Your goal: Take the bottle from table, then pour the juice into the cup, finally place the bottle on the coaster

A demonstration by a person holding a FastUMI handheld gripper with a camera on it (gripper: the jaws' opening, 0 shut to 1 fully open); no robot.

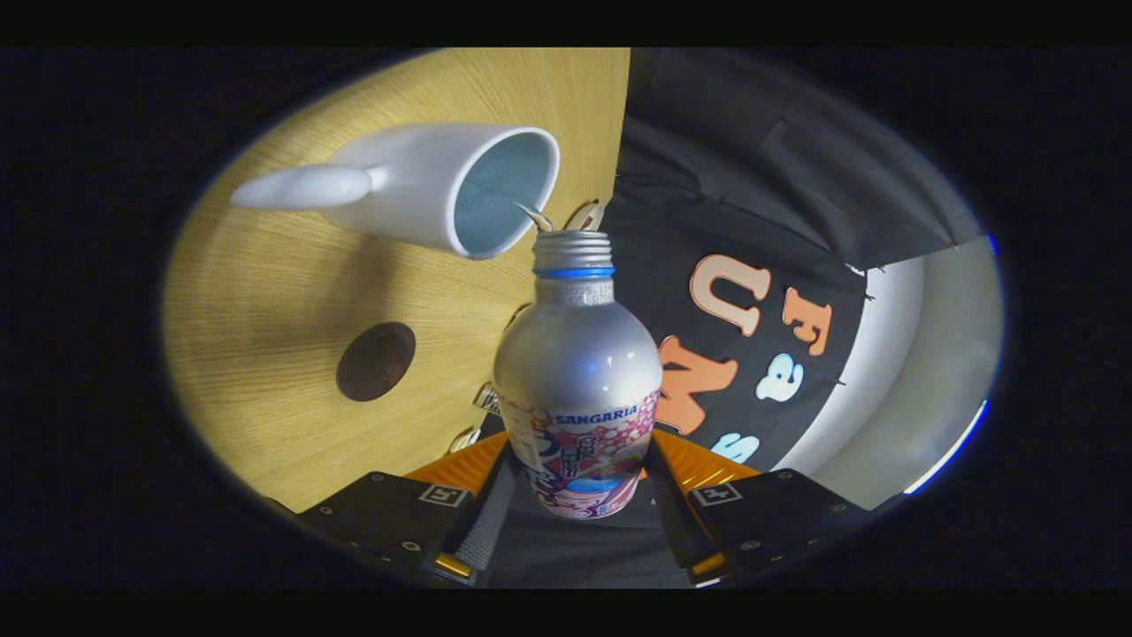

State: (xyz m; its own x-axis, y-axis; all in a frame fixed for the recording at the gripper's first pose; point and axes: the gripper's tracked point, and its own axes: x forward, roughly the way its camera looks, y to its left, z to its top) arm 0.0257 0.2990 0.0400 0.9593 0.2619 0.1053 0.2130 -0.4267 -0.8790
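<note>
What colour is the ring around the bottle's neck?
Blue, on the bottle held in the tongs, gripper view.

The bottle (pixel 577 372) has a matte silver body and threaded silver neck with a bright blue ring below the threads; its label is white and pink with a bubbly dotted pattern, blue lettering and purple touches. The cup (pixel 416 188) is plain glossy white outside, pale blue-grey inside. The coaster (pixel 376 361) is a dark brown round. The table (pixel 265 292) is yellow-tan with fine wood-grain lines. The gripper (pixel 579 495) clasps the label from both sides
</note>
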